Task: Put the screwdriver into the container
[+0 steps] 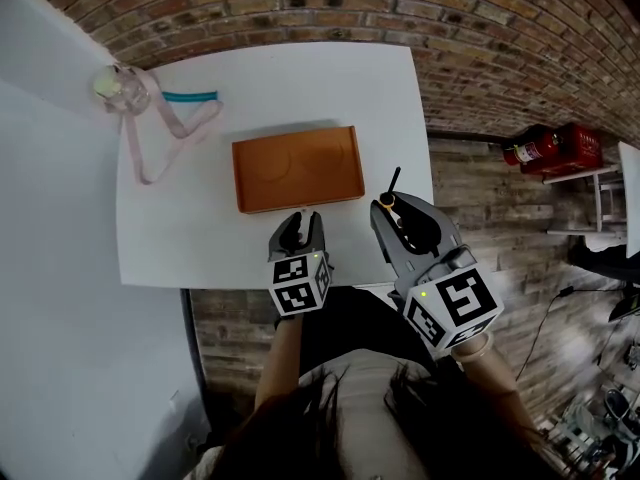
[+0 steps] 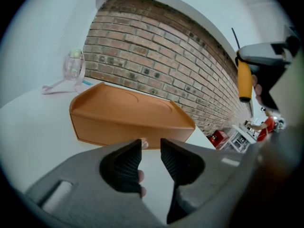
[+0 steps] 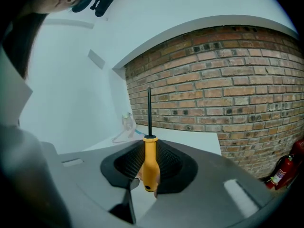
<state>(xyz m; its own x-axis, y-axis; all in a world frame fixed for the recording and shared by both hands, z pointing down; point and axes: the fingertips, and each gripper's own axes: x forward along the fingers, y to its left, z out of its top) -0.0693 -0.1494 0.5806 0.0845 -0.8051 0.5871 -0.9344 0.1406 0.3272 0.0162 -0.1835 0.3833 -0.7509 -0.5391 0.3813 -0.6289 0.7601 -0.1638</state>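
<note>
Box (image 1: 296, 168) sits mid-counter (image 1: 200, 238); top looks lidded, so inside can't be seen. Left tool (image 2: 151, 144) is spread & empty, just at the box's near edge, prob. to lift the lid next. Right tool (image 1: 393, 208) pinches the screwdriver (image 3: 150, 165) by its yellow handle, shaft up, not yet in.

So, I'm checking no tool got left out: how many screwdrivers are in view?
1: the screwdriver is clamped in the right gripper, shaft pointing up. Another could be hidden inside the orange container.
</note>
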